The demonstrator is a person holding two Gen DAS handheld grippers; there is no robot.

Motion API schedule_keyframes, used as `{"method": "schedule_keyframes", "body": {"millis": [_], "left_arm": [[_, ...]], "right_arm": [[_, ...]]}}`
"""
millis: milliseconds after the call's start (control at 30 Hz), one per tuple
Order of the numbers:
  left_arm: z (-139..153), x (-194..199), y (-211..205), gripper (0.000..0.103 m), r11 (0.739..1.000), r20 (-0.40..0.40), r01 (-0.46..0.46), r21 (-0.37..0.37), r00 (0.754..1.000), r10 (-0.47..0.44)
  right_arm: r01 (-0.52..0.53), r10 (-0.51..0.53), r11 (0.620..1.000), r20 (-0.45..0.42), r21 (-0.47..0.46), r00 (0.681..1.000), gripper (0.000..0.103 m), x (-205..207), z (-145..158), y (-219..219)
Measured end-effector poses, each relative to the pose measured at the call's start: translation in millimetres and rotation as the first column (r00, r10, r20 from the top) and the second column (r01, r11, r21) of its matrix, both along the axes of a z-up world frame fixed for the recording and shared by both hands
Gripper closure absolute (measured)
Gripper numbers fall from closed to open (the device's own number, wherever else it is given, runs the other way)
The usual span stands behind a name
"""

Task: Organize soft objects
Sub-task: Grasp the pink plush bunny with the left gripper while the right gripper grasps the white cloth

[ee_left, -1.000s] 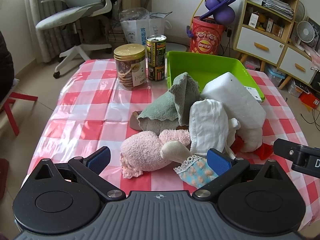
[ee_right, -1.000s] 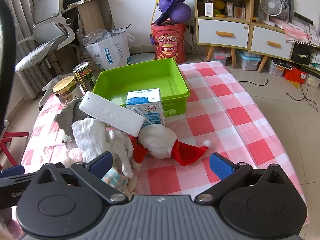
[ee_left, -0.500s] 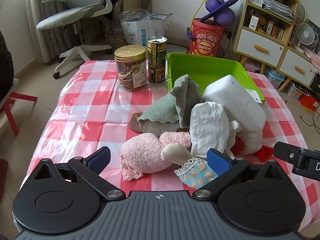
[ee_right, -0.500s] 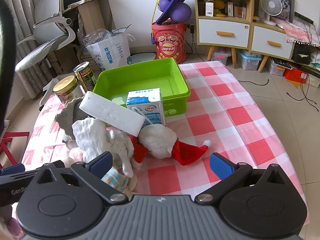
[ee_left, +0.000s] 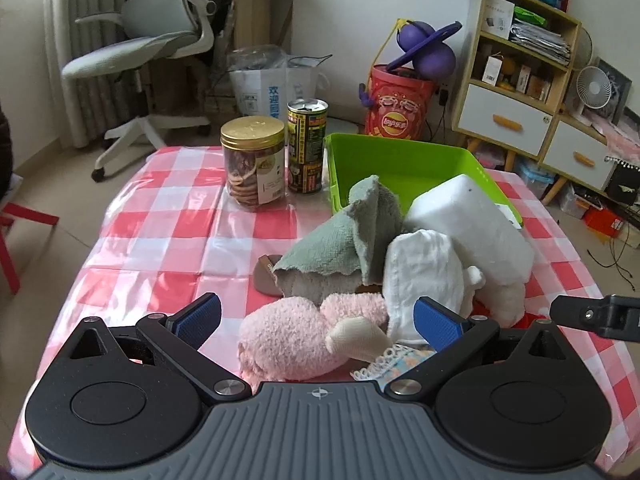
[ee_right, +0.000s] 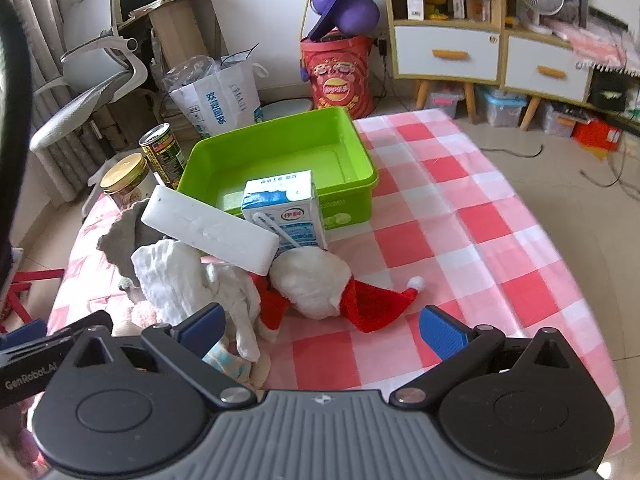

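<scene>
Upper left, an office chair (ee_left: 148, 46) stands on the floor; a gold-lidded jar (ee_left: 254, 164) and drink can (ee_left: 307, 146) sit mid-frame; shelving (ee_left: 524, 76) upper right.

Bare checked cloth (ee_right: 460, 216) right of the soft pile (ee_left: 400, 264) gives a clear approach, w/ the green bin (ee_right: 280, 148) hemmed by milk carton (ee_right: 286, 210) & foam block (ee_right: 208, 234) in front, jar (ee_left: 254, 162) & can (ee_left: 307, 146) to its left.

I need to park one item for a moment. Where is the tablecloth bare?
Bare cloth lies right of the Santa hat and green bin, and left of the cookie jar and green towel. The soft pile before the bin is crowded.
</scene>
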State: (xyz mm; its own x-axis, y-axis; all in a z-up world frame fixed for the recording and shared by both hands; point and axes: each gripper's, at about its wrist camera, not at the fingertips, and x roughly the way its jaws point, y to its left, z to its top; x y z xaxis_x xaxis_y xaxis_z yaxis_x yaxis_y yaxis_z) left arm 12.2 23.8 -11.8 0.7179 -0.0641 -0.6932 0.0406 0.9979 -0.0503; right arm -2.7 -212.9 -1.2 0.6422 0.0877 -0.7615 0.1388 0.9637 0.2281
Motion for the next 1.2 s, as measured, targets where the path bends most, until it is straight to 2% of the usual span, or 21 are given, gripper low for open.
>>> {"method": "schedule_keyframes", "body": {"millis": [133,267,333,400,467,533,667,733,833,1033,1167,1200], "left_arm": [[-9,10,12,0.005,0.999,0.016,0.039,-0.028,0.999,-0.038],[-23,21,29,0.009,0.994,0.014,0.083,-0.074,0.997,-0.082],[-33,29,38,0.018,0.989,-0.010,0.111,-0.094,0.994,-0.112],[-39,34,47,0.018,0.980,-0.007,0.163,-0.117,0.986,-0.165],[-45,36,56,0.020,0.970,0.010,0.204,-0.133,0.979,-0.205],[-51,37,62,0.030,0.962,0.005,0.230,-0.148,0.973,-0.232],[-59,40,70,0.035,0.937,-0.011,0.295,-0.186,0.953,-0.302],[-60,40,73,0.036,0.922,-0.011,0.335,-0.195,0.939,-0.344],[-62,39,77,0.036,0.911,-0.018,0.365,-0.192,0.927,-0.375],[-76,42,75,0.027,0.911,-0.062,0.379,-0.162,0.918,-0.393],[-79,43,72,0.029,0.907,-0.061,0.381,-0.179,0.916,-0.396],[-79,44,71,0.032,0.903,-0.066,0.382,-0.194,0.914,-0.401]], "right_arm": [[-0.029,0.030,0.996,-0.013,0.088,0.999,0.024,8,-10,-3],[-0.099,0.098,0.975,0.018,0.200,0.995,0.025,16,-17,3],[-0.133,0.129,0.959,0.031,0.249,0.991,0.031,21,-21,8],[-0.165,0.163,0.940,0.035,0.299,0.986,0.036,27,-27,15],[-0.168,0.166,0.926,0.035,0.338,0.986,0.043,33,-31,18],[-0.165,0.166,0.913,0.030,0.373,0.986,0.051,41,-36,22],[-0.162,0.164,0.884,0.034,0.439,0.986,0.061,52,-41,31],[-0.163,0.164,0.878,0.037,0.451,0.986,0.066,56,-42,36],[-0.160,0.160,0.891,0.036,0.425,0.986,0.071,59,-44,45],[-0.155,0.159,0.913,0.021,0.377,0.987,0.084,65,-52,56],[-0.164,0.164,0.910,0.033,0.382,0.986,0.095,64,-53,55],[-0.168,0.167,0.909,0.036,0.380,0.985,0.099,65,-53,55]]}}
